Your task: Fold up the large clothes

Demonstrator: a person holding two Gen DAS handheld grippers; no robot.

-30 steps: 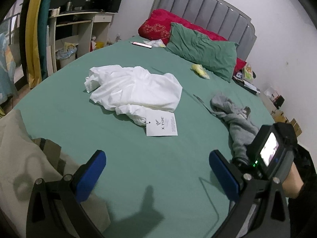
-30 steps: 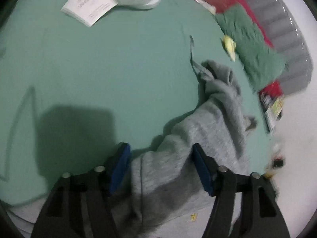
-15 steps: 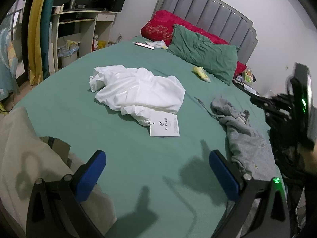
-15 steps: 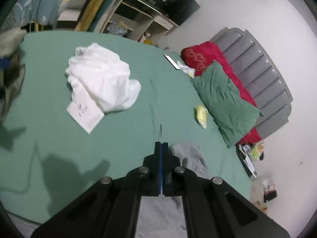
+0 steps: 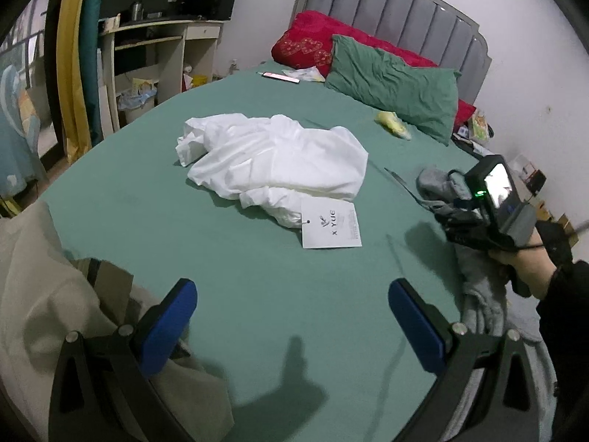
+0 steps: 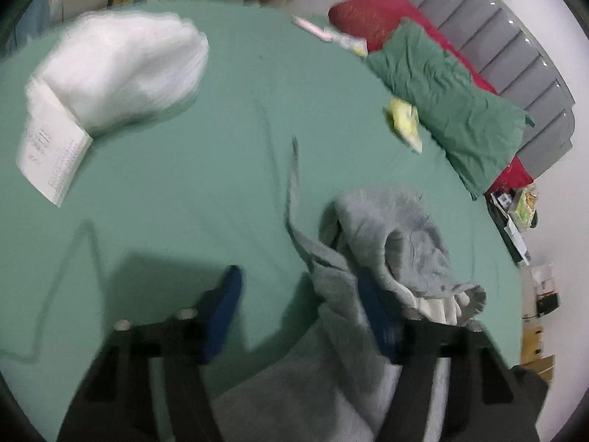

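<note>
A crumpled grey garment (image 6: pixel 390 243) lies on the green bed at the right; it also shows in the left wrist view (image 5: pixel 478 283). My right gripper (image 6: pixel 302 305) is open just above it, its right finger against the cloth, holding nothing. A crumpled white garment (image 5: pixel 279 158) with a paper tag (image 5: pixel 329 223) lies mid-bed; it shows blurred in the right wrist view (image 6: pixel 117 70). My left gripper (image 5: pixel 292 316) is open and empty over the near bed edge. The right gripper's body (image 5: pixel 493 202) shows at the right of the left wrist view.
A beige garment (image 5: pixel 44 294) lies at the near left. A green pillow (image 5: pixel 390 81) and red pillow (image 5: pixel 313 44) rest against the grey headboard. A yellow item (image 5: pixel 392 123) and a phone (image 5: pixel 279 76) lie near them. A desk (image 5: pixel 154 48) stands left.
My right gripper was shut and raised half a second ago; now it is open and low over the grey garment. The left gripper has barely moved.
</note>
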